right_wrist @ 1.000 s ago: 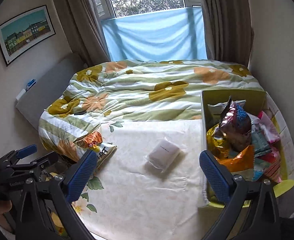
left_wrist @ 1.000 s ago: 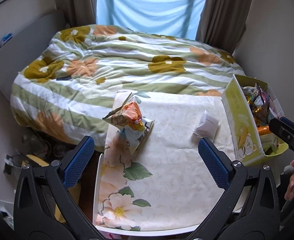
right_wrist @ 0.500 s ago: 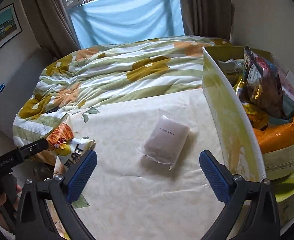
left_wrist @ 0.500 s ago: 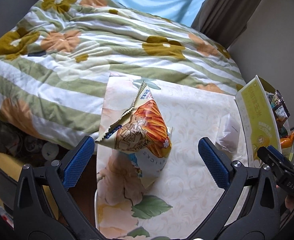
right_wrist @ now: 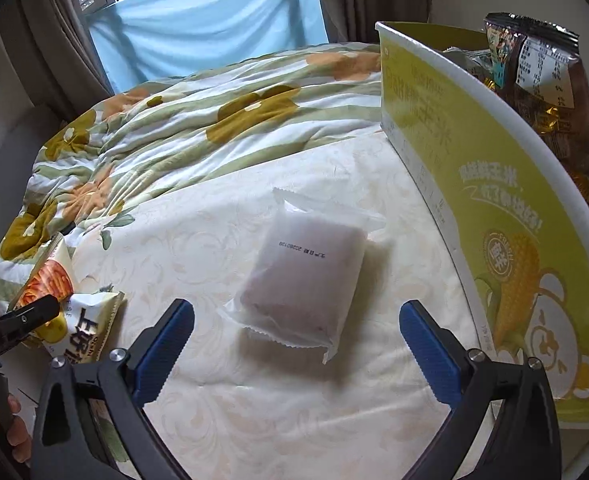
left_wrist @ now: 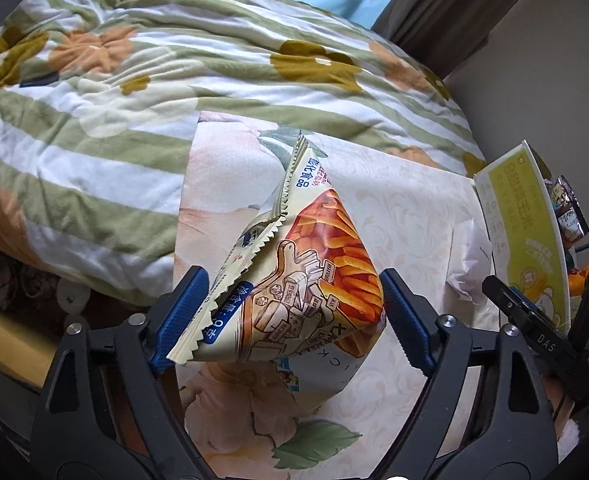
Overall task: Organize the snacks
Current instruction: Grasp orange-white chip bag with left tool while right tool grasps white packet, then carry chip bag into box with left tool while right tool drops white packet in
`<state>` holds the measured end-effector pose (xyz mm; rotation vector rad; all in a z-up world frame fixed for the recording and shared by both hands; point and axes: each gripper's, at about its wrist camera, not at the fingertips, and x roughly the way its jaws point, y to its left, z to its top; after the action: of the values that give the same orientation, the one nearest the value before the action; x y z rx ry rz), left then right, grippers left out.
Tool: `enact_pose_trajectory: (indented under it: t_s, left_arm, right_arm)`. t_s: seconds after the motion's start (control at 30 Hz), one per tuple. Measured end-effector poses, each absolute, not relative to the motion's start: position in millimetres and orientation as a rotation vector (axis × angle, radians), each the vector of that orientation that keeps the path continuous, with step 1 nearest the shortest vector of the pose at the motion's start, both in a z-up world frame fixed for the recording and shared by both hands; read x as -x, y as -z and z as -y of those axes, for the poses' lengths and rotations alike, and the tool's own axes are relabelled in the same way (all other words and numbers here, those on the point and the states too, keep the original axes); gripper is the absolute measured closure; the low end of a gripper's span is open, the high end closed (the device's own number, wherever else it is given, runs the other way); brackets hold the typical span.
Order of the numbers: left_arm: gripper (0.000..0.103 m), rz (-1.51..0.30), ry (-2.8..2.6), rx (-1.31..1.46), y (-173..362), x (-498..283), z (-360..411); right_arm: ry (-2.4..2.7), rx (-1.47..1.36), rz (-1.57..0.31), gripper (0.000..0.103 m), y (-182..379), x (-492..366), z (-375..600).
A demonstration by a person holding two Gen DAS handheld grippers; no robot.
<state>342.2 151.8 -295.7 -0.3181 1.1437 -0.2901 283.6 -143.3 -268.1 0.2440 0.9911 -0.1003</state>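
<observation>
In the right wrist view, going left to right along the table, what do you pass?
Orange snack bag → white packet → yellow box, with a dark snack bag standing inside it.

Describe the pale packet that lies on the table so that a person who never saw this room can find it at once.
Start at the tall yellow-green box full of snacks, on the right side of the cream table. Just left of its wall, flat on the cloth, lies the frosted white packet. Unlike the orange chip bag at the far left edge, it is plain, with one small line of printed text.
</observation>
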Motion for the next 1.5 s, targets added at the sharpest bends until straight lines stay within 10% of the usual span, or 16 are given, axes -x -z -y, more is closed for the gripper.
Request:
enact_pose_trajectory:
  t_s: [0.43,1.5]
  left_arm:
    - [0.047,-1.141,0.323,0.259,290,-330,-133]
    - [0.048,-1.005,0.214,0.229,209,-248,-91]
  right_arm:
    - [0.164,-0.240,-0.984,0.012,284,-297,145]
    - [-0.116,-0.241,-0.935,0.045,240,-282,141]
